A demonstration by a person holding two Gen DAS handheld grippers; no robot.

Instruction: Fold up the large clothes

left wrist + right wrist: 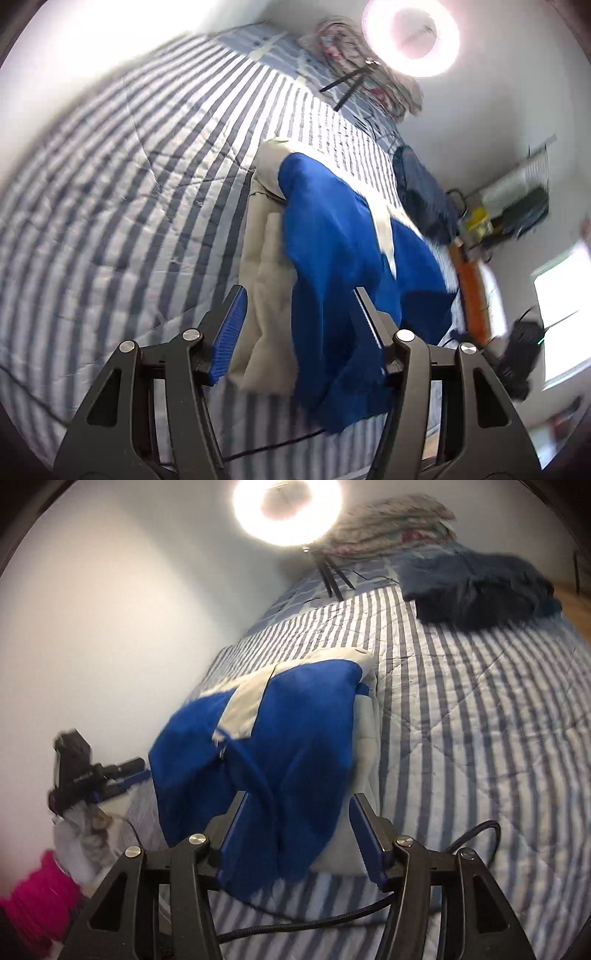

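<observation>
Lying bunched on the striped blue-and-white quilt, the royal-blue and cream fabric garment nears the quilt's wall-side edge, wide bare quilt opposite, with left gripper and right gripper both spread wide, gripping nothing.
</observation>
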